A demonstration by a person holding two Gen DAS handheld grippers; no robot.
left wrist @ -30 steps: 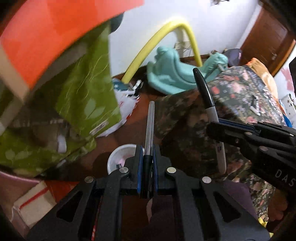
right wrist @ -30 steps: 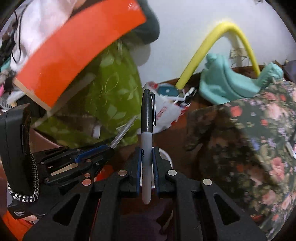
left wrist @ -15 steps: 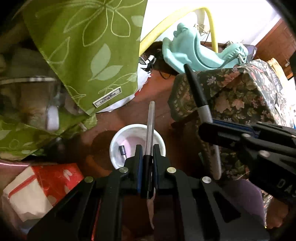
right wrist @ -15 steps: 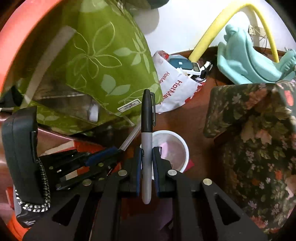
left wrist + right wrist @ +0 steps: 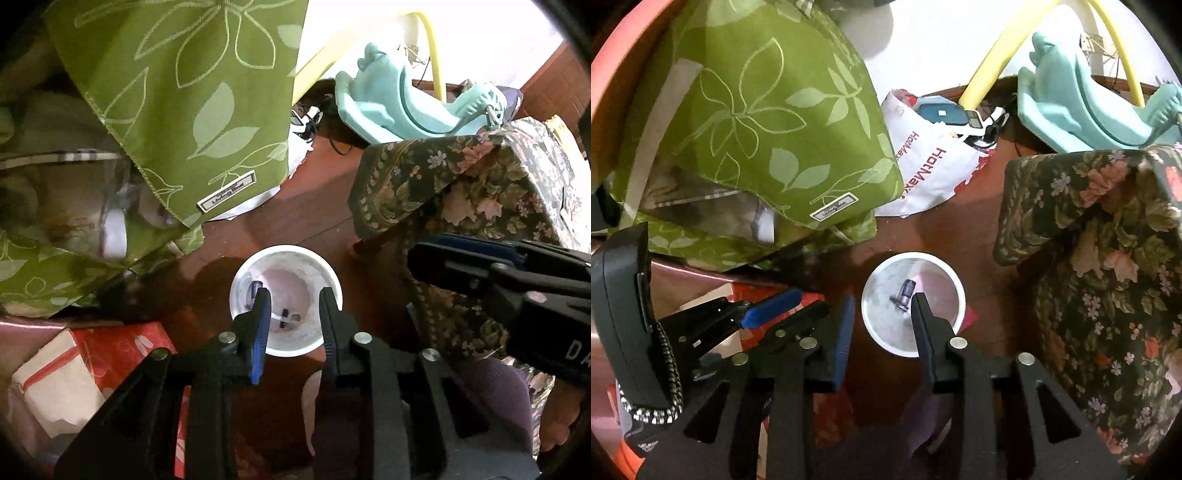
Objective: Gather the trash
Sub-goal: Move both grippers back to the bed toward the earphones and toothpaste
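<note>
Left hand-held gripper [image 5: 291, 295]: fingers spread wide, nothing between them, poised right above the bin's mouth at lower centre of the left view.
Right hand-held gripper [image 5: 882, 306]: also spread wide and holding nothing; its right finger crosses the bin's rim at lower centre of the right view.
Bin [image 5: 243, 275]: small white round bin standing on the reddish-brown floor [image 5: 310, 206], between the green fabric and the floral cloth.
Trash: small dark pieces lie at the bottom of the bin [image 5: 286, 317]; one short grey-blue cylinder with a clip rests against the inner wall [image 5: 905, 291]. Too small to name for certain; they look like pen parts.
Handling, as a judgement: such pieces would be light, stiff and smooth plastic, apt to roll or slip; a pinch across the middle of the barrel suits them best. The bin looks thin-walled and light, so a knock on the rim could tip it.
Green fabric [image 5: 192, 96]: leaf-printed, soft, hanging at upper left; its sewn white label [image 5: 226, 192] has writing too blurred to read surely.
White bag [image 5: 931, 177]: crumpled plastic at upper centre of the right view, red letters reading "HotMax".
Floral cloth [image 5: 1108, 258]: dark, draped over furniture at the right.
Right gripper body in the left view: white letters "DA" at the right edge, the rest cut off.
Red and white box [image 5: 74, 369]: lower left, no writing legible.
</note>
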